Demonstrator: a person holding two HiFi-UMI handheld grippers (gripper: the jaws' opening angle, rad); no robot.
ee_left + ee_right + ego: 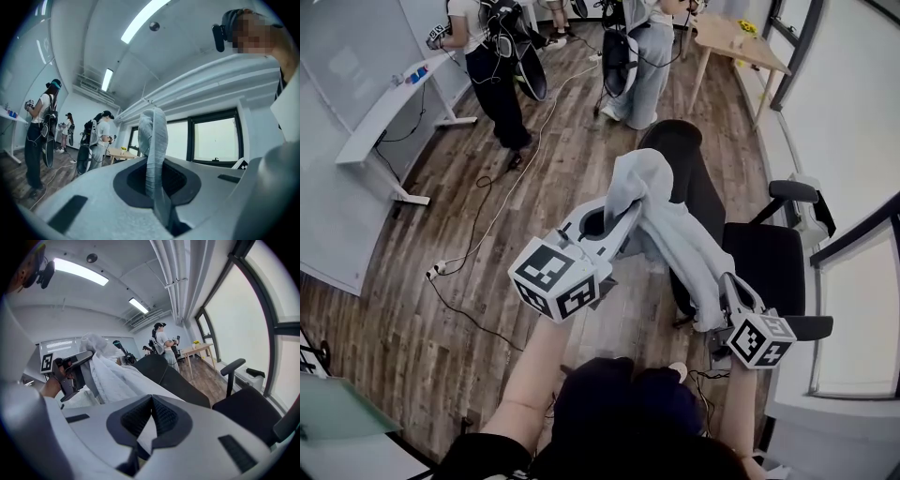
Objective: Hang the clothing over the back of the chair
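A light grey garment (675,225) stretches between my two grippers, just above and beside the back (684,155) of a black office chair. My left gripper (623,217) is shut on the garment's upper end, which bunches over its jaws. In the left gripper view the cloth (153,150) stands up as a pinched fold out of the left gripper (157,180). My right gripper (724,298) is shut on the lower end, near the chair seat (769,262). In the right gripper view a cloth corner (146,434) sits in the right gripper (150,427), with the chair back (176,380) just beyond.
Several people (497,56) with gear stand at the far end of the wood floor. A white desk (384,117) runs along the left, and a wooden table (736,42) stands at the back right. Cables and a power strip (437,270) lie on the floor. Windows line the right wall.
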